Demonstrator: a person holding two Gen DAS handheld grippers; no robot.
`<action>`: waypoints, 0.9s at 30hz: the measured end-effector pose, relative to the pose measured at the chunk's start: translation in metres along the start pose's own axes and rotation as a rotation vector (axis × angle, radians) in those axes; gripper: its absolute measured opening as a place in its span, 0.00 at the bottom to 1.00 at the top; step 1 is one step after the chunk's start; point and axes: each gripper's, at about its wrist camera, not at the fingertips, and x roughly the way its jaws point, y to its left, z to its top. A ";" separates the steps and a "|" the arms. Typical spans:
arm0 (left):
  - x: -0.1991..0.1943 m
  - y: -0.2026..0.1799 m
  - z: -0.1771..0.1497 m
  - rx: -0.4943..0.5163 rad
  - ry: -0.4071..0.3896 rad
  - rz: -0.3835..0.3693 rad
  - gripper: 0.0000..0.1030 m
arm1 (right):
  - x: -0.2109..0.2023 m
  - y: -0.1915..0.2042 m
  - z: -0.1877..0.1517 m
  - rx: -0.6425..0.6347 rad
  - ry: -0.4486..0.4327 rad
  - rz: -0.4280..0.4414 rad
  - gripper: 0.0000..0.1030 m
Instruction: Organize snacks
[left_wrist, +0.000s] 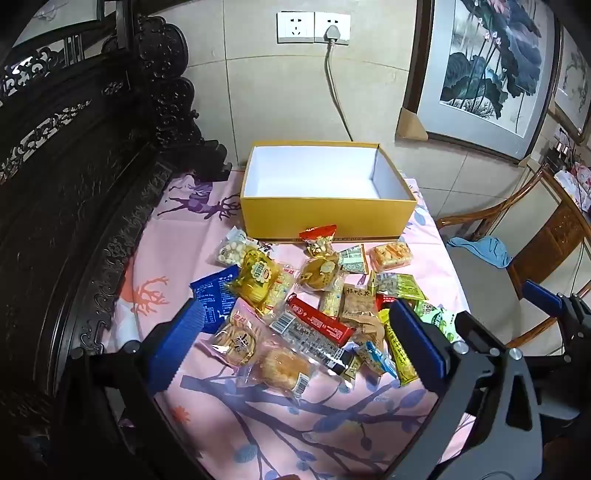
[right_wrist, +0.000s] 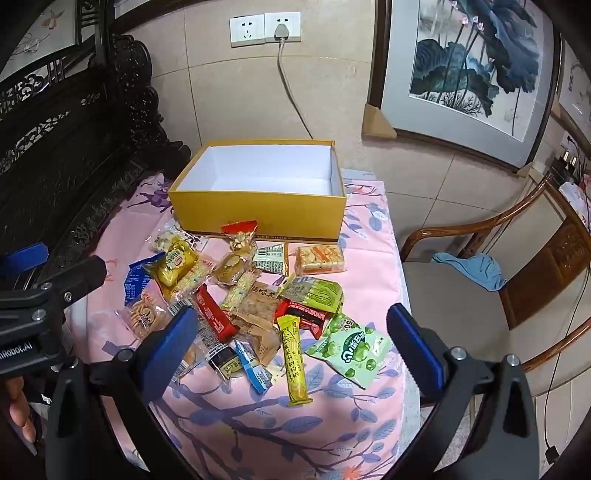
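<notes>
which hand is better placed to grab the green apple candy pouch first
Right, probably. The green pouch lies just ahead of the open right gripper, near its right finger. In the left wrist view it sits mostly hidden behind the left gripper's right finger, off to the side.

Packet lettering (right_wrist: 295, 354) too small

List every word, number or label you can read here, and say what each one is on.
"50", partly cut off: green candy bag.
"nRobot.AI", its start cut off: the left gripper's body.
Box: gold lettering along the bottom band, too small to read.
Red bar, yellow stick, blue packet and the other wrappers: Chinese print and barcodes, too blurred to read.
</notes>
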 end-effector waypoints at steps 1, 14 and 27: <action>0.000 0.000 0.000 -0.004 0.002 -0.004 0.98 | 0.001 0.000 0.000 0.003 0.005 0.002 0.99; 0.001 -0.002 -0.003 -0.001 0.016 -0.008 0.98 | 0.000 0.003 -0.001 -0.001 0.004 0.009 0.99; 0.003 0.000 -0.006 -0.011 0.025 -0.012 0.98 | 0.005 0.004 0.000 -0.005 0.025 0.028 0.99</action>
